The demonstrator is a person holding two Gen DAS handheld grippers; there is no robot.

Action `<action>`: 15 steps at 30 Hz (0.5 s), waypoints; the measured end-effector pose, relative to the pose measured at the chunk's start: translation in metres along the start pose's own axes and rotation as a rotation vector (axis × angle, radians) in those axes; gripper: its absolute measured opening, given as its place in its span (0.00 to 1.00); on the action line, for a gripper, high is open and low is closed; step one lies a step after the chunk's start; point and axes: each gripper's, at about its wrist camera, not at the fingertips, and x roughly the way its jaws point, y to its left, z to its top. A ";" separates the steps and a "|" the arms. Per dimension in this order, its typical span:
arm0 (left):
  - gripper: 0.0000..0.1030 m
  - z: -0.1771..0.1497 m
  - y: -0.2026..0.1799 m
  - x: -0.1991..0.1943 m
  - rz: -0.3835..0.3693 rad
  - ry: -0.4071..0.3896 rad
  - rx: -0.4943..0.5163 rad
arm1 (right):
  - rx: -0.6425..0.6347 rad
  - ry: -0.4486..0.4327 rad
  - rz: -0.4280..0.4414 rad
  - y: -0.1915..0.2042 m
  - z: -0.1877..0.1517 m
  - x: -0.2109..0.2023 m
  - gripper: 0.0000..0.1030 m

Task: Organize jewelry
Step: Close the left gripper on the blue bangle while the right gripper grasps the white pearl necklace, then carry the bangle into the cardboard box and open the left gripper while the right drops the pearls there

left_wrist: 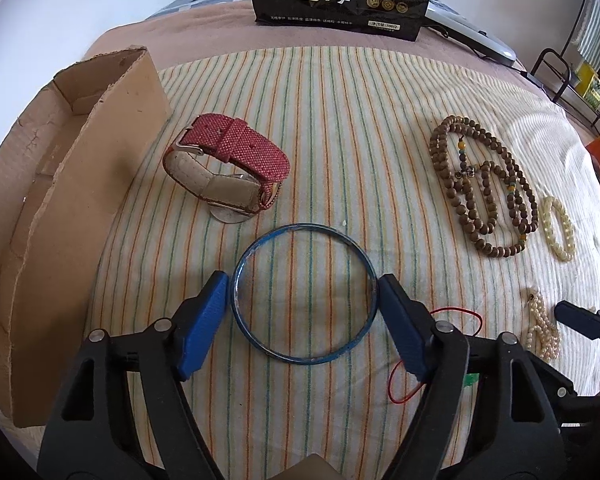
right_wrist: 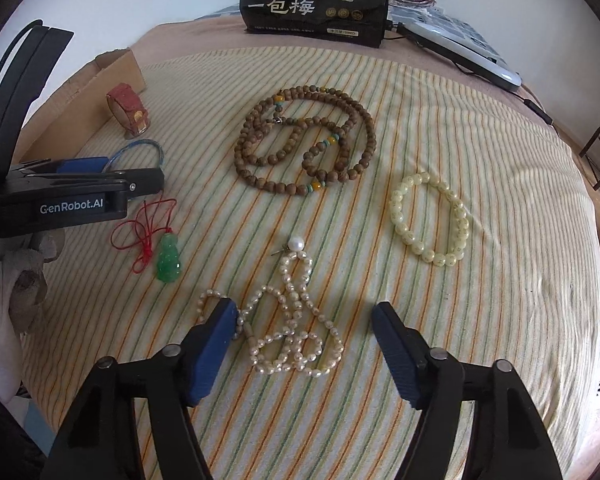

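Here the blue bangle lies flat on the striped bedspread, dead ahead of the left claw, whose two blue fingers stand spread wide and bracket the ring on either side, each pad just beside or perhaps touching the outer rim; contact cannot be judged for sure. Being a circle, the bangle has no long axis, so the bearing matters more than the angle: a straight close across its width looks workable. The left claw is the nearer one by far. The cardboard box, open-topped, sits off to the left at the bed's edge, with the red watch lying between bangle and box, slightly farther out; a carry leftward has open room if it passes on the near side of the watch. The red cord of the green jade pendant trails just beside the left claw's right-hand finger, so snagging seems possible. The right claw hangs open over the pearl necklace, its left finger lying over the strand's near loop, gripping nothing. Beyond lie the brown wooden prayer beads and, well to the right, the pale bead bracelet. A black snack bag stands at the far end, clear of everything.
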 end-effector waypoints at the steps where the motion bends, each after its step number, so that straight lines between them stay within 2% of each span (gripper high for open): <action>1: 0.73 0.000 0.001 0.000 -0.004 0.001 -0.001 | -0.004 0.000 0.007 0.001 0.000 -0.001 0.54; 2: 0.73 0.000 0.002 0.000 -0.007 0.001 -0.002 | -0.010 -0.001 0.013 0.002 0.000 -0.002 0.45; 5: 0.73 -0.001 0.003 -0.001 -0.009 -0.002 -0.001 | -0.022 -0.001 0.031 0.006 0.000 -0.002 0.27; 8: 0.73 -0.002 0.006 -0.004 -0.014 -0.004 -0.014 | -0.026 -0.001 0.047 0.009 -0.001 -0.005 0.14; 15: 0.72 -0.003 0.018 -0.017 -0.017 -0.022 -0.043 | 0.003 -0.021 0.087 0.004 0.004 -0.012 0.03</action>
